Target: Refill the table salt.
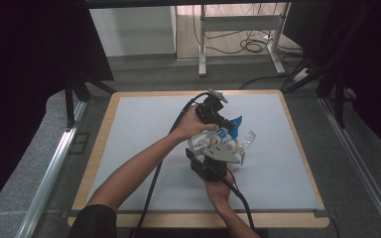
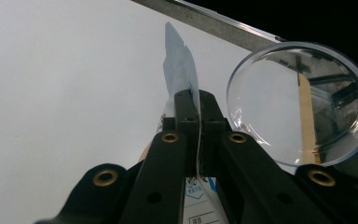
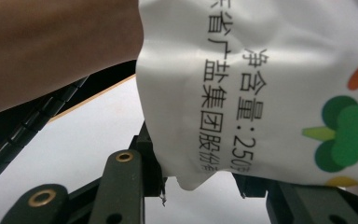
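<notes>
Nearest the person's edge of the surface [image 1: 144, 193], the right tongs [image 1: 213, 161] point away from that edge and reach under a white printed bag [image 3: 261, 88]; in the right gripper view the bag's lower corner sits between the two jaws, which stand apart on either side of it, and whether they press it cannot be told. The bag hangs above the middle of the surface, held clear of it. Beyond it the left tongs [image 1: 228, 124] come in from the far side and are clamped together on the bag's thin blue top edge [image 2: 179, 70], which stands up between the jaws. Just beside that edge is one clear round cup [image 2: 300, 102]; nothing can be seen inside it. There is one bag, one cup and two tongs. Bare surface lies open on all sides, widest toward the left and far edges
</notes>
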Demonstrator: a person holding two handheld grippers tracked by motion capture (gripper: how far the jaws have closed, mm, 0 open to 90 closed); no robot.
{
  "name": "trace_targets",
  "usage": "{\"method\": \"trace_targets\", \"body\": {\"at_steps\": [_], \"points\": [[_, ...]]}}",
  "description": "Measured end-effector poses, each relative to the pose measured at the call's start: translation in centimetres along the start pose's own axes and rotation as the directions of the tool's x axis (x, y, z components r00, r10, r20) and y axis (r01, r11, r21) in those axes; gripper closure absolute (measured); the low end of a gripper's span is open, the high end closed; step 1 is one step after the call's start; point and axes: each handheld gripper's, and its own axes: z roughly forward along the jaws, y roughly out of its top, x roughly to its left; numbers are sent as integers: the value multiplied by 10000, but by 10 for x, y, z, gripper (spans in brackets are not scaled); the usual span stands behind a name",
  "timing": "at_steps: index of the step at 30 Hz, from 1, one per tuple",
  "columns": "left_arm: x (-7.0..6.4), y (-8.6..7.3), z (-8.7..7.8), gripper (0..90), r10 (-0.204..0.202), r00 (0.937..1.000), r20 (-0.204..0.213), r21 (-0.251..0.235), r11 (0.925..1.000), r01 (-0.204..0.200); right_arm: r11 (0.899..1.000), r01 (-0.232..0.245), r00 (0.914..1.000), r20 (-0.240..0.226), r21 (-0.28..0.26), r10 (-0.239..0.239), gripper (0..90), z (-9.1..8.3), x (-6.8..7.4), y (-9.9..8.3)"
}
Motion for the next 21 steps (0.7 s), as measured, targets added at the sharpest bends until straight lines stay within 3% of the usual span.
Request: {"method": "trace_targets", "body": {"at_steps": [21], "points": [[0, 0, 2, 900, -33, 10000, 25, 70, 10000, 33, 10000, -36, 10000, -6, -1, 36, 611, -1, 0, 0]]}}
